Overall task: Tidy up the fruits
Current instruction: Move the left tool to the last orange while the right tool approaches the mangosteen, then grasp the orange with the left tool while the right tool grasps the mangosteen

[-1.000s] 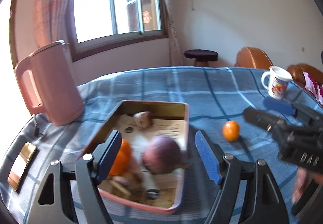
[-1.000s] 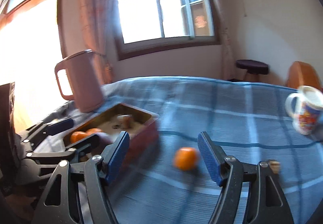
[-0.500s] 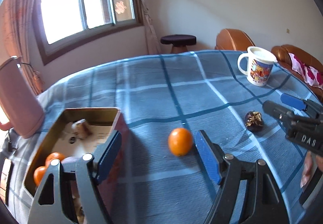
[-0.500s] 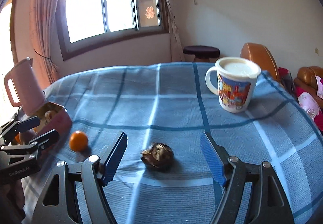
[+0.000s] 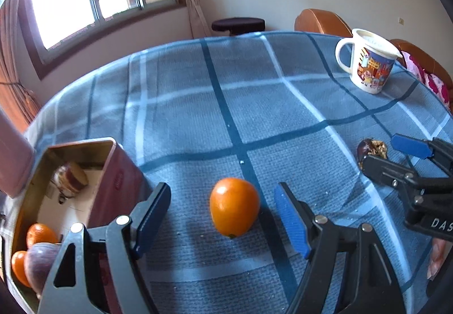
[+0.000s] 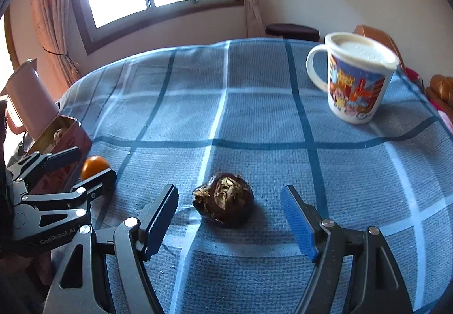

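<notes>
An orange [image 5: 234, 211] lies on the blue checked tablecloth between the open jaws of my left gripper [image 5: 223, 217], untouched; it also shows in the right wrist view [image 6: 94, 165]. A dark brown mangosteen [image 6: 225, 206] lies between the open jaws of my right gripper [image 6: 229, 219], untouched; it shows in the left wrist view [image 5: 371, 150]. A red metal tin [image 5: 117, 181] at the left holds two oranges [image 5: 39, 233], a purple fruit [image 5: 38, 261] and a small jar [image 5: 70, 178].
A cartoon-printed white mug [image 6: 358, 80] stands at the back right of the table. A pink kettle [image 6: 27, 96] stands behind the tin at the left edge. A stool [image 5: 239, 25] and orange chairs [image 5: 320, 21] stand beyond the table.
My left gripper swung right from over the tin to the loose orange. My right gripper swung right from the orange to the mangosteen and moved closer to it.
</notes>
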The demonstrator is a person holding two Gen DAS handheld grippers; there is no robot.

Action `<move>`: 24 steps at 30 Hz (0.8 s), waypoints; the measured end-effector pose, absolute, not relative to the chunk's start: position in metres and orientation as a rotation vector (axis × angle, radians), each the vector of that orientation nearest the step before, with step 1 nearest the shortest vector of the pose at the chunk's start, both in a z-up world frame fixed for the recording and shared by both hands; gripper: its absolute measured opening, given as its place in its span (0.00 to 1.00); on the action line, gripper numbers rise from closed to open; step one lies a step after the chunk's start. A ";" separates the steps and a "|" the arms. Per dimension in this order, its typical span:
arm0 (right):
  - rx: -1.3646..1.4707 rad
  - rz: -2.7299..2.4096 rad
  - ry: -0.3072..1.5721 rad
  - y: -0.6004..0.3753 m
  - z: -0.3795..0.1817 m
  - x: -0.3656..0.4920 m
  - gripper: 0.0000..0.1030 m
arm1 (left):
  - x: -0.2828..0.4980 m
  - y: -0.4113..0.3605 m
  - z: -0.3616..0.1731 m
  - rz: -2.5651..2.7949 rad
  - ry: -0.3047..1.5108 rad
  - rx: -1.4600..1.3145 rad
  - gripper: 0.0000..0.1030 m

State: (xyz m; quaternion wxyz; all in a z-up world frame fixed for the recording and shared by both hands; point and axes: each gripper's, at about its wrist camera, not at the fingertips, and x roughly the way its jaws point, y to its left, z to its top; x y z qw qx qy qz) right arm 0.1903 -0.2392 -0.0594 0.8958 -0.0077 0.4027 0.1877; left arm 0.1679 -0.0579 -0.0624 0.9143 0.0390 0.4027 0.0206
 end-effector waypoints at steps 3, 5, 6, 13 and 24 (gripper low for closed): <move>-0.030 0.388 0.859 -0.237 -0.063 0.193 0.74 | 0.170 -0.058 -0.064 0.030 0.838 0.071 0.74; -0.048 0.390 0.877 -0.233 -0.065 0.195 0.74 | 0.172 -0.061 -0.066 0.017 0.857 0.082 0.74; -0.056 0.392 0.884 -0.231 -0.066 0.195 0.74 | 0.174 -0.062 -0.068 0.013 0.868 0.084 0.74; -0.073 0.396 0.904 -0.226 -0.070 0.198 0.68 | 0.177 -0.058 -0.072 -0.024 0.896 0.043 0.59; -0.073 0.427 0.880 -0.224 -0.065 0.194 0.46 | 0.168 -0.059 -0.064 -0.085 0.850 0.021 0.35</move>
